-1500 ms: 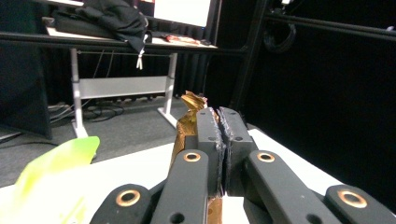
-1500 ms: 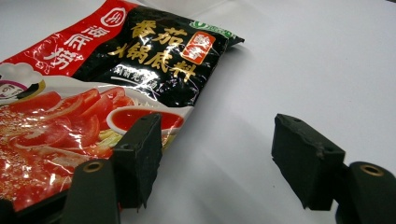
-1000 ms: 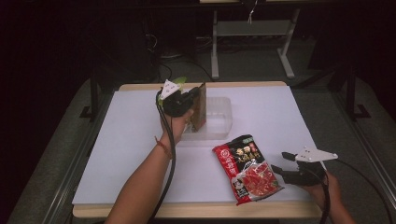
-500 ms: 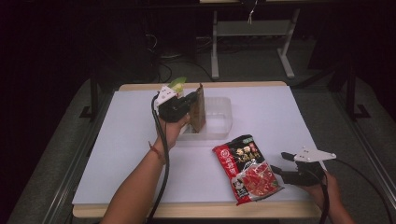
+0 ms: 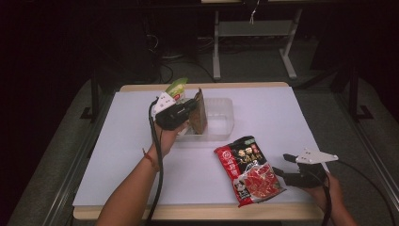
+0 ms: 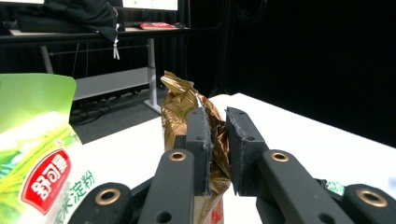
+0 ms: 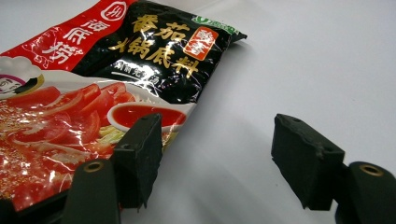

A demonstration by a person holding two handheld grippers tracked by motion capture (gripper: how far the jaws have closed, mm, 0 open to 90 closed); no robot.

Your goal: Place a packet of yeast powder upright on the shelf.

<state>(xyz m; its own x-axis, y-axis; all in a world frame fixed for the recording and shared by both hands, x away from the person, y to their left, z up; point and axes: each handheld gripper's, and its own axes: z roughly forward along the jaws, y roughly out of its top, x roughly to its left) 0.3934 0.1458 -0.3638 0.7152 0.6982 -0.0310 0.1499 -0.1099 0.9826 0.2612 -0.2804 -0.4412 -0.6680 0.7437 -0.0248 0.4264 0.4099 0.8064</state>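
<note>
My left gripper (image 5: 193,109) holds a crumpled gold-brown packet (image 5: 201,111) upright at the left end of a clear plastic tub (image 5: 221,123). In the left gripper view the jaws pinch the gold packet (image 6: 184,100) between their pads (image 6: 200,140). A green and white pouch (image 5: 177,86) stands just behind that gripper, and the pouch (image 6: 42,154) looms close at the left of the left gripper view. My right gripper (image 5: 281,164) rests open near the table's front right, beside a red and black sauce packet (image 5: 248,169). The sauce packet (image 7: 93,84) lies flat by the left jaw of my right gripper (image 7: 219,140).
The white tabletop (image 5: 117,160) has bare room at the left and at the far right. A metal desk frame (image 5: 249,33) stands on the floor beyond the table. Each gripper trails a cable toward the front edge.
My left hand has turned and dropped slightly with the gold packet at the tub's left end. The green pouch has come into sight behind it. The right gripper has stayed put.
</note>
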